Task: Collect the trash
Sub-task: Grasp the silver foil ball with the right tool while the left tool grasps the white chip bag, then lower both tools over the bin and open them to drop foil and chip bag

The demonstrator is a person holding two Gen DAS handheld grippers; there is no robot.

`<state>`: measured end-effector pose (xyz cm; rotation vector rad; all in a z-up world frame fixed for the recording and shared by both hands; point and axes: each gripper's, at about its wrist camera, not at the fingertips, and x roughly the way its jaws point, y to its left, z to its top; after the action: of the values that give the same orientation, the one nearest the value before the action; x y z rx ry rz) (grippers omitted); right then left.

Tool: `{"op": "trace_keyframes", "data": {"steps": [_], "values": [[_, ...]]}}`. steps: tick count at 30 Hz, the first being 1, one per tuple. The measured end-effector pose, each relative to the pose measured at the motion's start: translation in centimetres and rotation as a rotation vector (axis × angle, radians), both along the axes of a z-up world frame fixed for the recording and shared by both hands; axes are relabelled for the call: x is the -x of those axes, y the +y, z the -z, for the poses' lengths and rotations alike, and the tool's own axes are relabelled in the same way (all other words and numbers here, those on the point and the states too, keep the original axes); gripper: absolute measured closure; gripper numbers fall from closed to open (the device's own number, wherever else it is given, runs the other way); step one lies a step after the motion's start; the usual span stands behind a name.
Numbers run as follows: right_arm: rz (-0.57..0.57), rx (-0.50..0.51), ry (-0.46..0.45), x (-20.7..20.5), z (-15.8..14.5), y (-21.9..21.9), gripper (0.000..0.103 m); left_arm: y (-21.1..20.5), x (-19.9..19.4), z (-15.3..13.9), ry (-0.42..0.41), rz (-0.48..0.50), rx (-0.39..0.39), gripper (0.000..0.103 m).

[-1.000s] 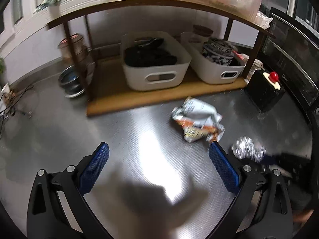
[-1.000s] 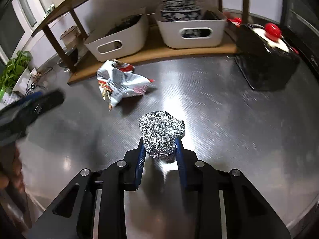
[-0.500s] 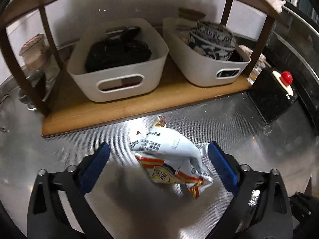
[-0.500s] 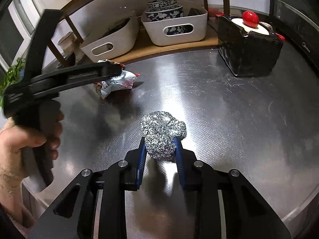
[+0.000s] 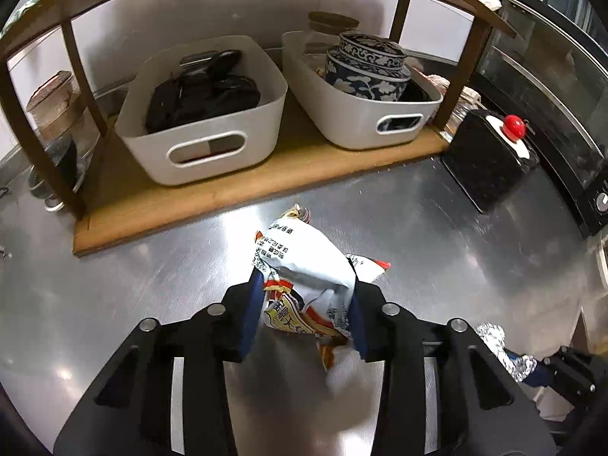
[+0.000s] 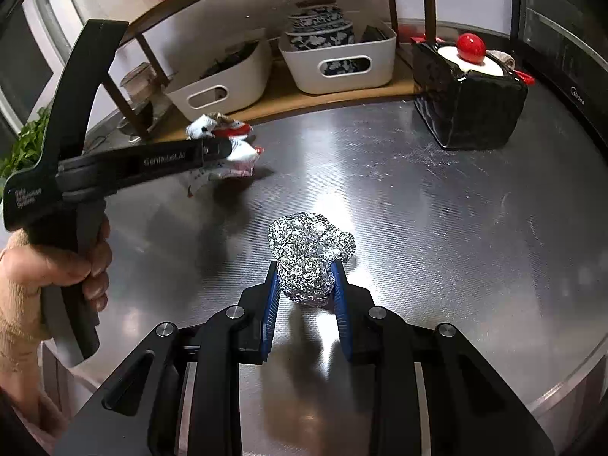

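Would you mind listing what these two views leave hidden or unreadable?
- Lower part of the snack wrapper: left wrist view, hidden behind the left gripper.
- Underside of the foil ball: right wrist view, hidden between the right gripper's pads.
- Contents of the left white bin: dark, shapes indistinct.
- Trash container: in neither view.

Before you: one brushed steel surface [image 6: 437, 205], glare from overhead light pooling in bright patches on it. At its back, one low wooden shelf [image 5: 243, 186] on dark wooden posts, a second board above. On the shelf you have two white handled bins: the left bin [image 5: 205, 144] with dark items, the right bin [image 5: 361, 121] with stacked blue-and-white bowls [image 5: 368, 64]. To your right, one black square box [image 6: 471, 106] with a white top and red knob, near a dark oven [image 5: 551, 87]. Behind, a pale wall [image 5: 212, 19]. Far left in the right wrist view, green plant leaves [image 6: 22, 148].
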<state>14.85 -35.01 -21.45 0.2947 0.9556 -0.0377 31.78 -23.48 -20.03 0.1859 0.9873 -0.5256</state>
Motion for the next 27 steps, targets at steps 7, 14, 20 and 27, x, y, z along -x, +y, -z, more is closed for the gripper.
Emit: {"op": "trace_keyframes", "data": {"steps": [7, 14, 20, 27], "values": [[-0.003, 0.015, -0.005, 1.6, -0.8, 1.9, 0.075, 3.8, 4.6, -2.1, -0.040, -0.021, -0.005, 0.070], [-0.028, 0.041, -0.031, 4.4, -2.3, 4.9, 0.075, 9.8, 10.7, -3.9, -0.054, -0.088, 0.007, 0.070], [-0.085, 0.024, -0.041, 7.7, -2.8, 8.2, 0.075, 15.1, 17.4, -5.1, -0.050, -0.132, 0.031, 0.070], [-0.178, 0.003, -0.031, 12.3, -2.4, 12.3, 0.075, 19.2, 24.7, -4.5, -0.035, -0.160, 0.029, 0.069]]}}
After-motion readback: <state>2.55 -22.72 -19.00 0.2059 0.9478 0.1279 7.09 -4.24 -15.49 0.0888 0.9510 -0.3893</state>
